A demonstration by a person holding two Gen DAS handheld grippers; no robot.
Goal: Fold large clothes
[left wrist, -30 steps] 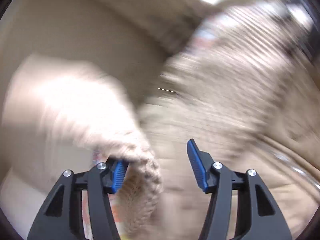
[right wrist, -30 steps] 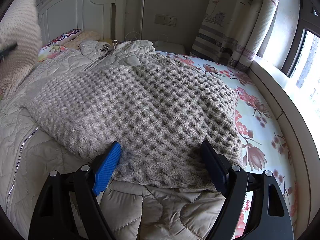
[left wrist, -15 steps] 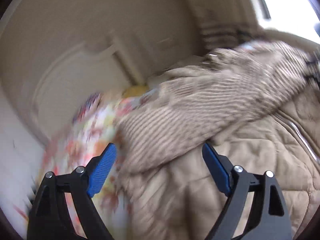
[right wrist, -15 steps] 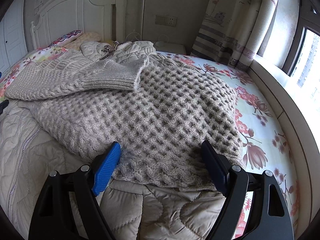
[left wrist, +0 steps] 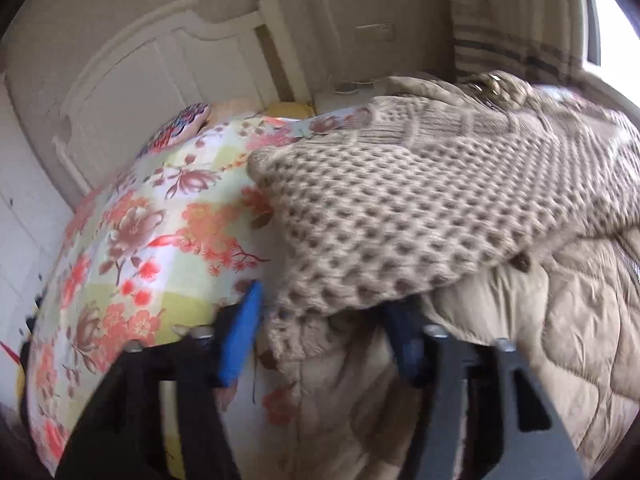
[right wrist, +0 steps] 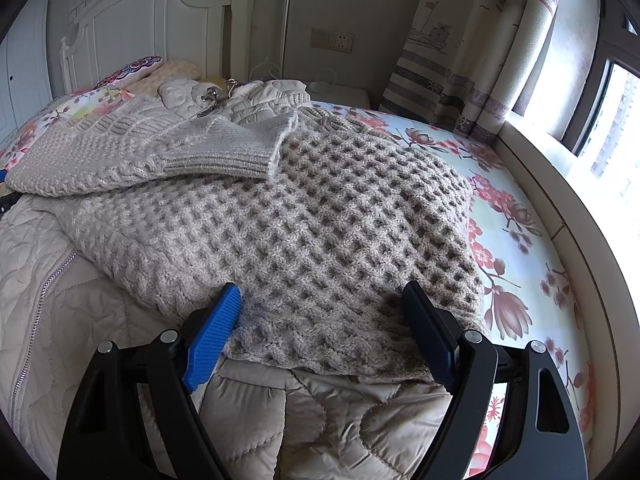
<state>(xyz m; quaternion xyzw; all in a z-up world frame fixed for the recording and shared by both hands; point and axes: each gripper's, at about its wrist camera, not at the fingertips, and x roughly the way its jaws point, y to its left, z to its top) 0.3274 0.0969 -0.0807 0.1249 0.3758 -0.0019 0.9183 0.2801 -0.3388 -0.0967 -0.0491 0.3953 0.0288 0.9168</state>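
beige waffle-knit sweater (right wrist: 304, 236) lies spread across the middle of the right wrist frame, on top of a quilted jacket (right wrist: 280, 420) on a bed with a floral sheet (right wrist: 516, 216). one sleeve (right wrist: 144, 148) is folded over the sweater body, upper left of that frame, its ribbed cuff near centre. right gripper (right wrist: 320, 312) is at the bottom centre, fingers wide apart, holding nothing, tips at the sweater's near hem. in the left wrist frame the left gripper (left wrist: 324, 320) sits bottom centre, fingers apart, the sweater's (left wrist: 400, 216) folded edge hanging over the gap; right blue pad partly hidden under the knit, can't tell if it touches. floral sheet (left wrist: 160, 232) fills the left of that frame, jacket (left wrist: 560, 320) lower right, white headboard (left wrist: 168, 68) upper left. curtain (right wrist: 460, 48) and window (right wrist: 612, 120) at the upper right of the right wrist frame.
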